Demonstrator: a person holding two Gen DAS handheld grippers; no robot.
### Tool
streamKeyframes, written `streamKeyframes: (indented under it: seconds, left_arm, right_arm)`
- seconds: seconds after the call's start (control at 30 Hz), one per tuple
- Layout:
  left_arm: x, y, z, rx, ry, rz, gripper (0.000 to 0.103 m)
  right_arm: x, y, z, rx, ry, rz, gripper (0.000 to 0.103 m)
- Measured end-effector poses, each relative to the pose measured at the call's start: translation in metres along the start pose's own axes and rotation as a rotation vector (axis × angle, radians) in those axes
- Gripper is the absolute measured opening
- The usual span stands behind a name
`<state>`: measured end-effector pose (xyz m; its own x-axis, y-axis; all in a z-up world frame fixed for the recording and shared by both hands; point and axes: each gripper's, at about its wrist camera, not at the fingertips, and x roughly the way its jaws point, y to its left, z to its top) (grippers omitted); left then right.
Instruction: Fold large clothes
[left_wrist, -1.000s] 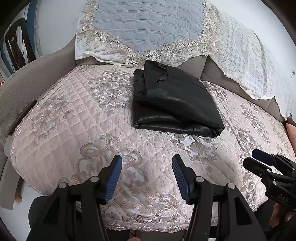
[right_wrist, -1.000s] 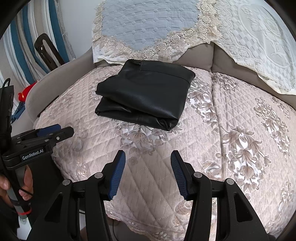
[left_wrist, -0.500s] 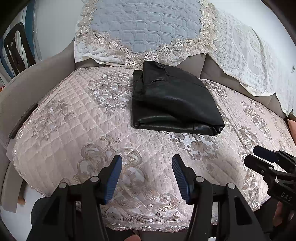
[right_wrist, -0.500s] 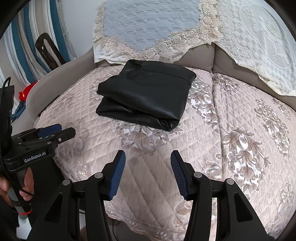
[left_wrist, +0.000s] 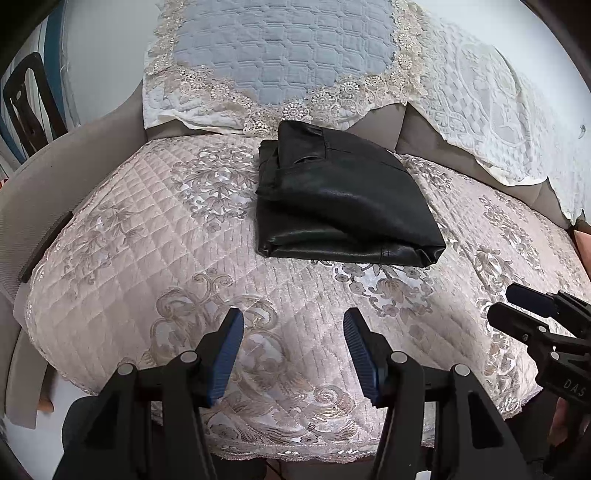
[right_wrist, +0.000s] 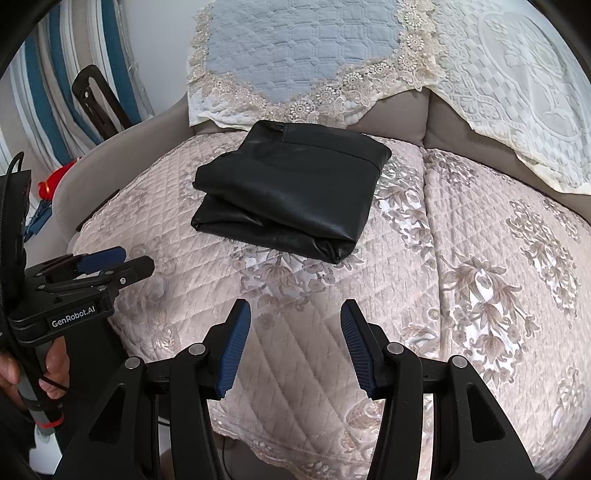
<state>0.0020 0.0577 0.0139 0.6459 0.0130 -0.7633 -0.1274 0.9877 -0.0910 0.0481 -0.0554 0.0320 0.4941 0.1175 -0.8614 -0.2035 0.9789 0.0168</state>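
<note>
Folded black leather garment (left_wrist: 343, 206) lies on quilted sofa cover (left_wrist: 147, 240), at 12 o'clock from both grippers; left gripper (left_wrist: 293, 354) agape, empty; right gripper (right_wrist: 295, 347) agape, empty.

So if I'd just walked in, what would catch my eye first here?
Probably the black leather-look garment, already folded into a compact bundle, lying towards the back of the sofa seat on the pale quilted cover. Next, the two black hand-held grippers in the foreground, the left gripper and the right gripper, each with blue-padded jaws standing open and empty, well short of the garment. Behind it, a lace-edged blue throw drapes the backrest.
</note>
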Motion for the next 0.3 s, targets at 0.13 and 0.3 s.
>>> streamKeyframes:
  seconds: [0.13, 0.3]
  left_arm:
    - [0.0014, -0.0002, 0.0004, -0.009, 0.001, 0.009, 0.060]
    - [0.0028, -0.0015, 0.0005, -0.018, 0.006, 0.003, 0.065]
  right_arm:
    - [0.0003, -0.0019, 0.0000, 0.002, -0.001, 0.001, 0.052]
    - [0.0006, -0.0059, -0.0006, 0.008, -0.003, 0.004, 0.052]
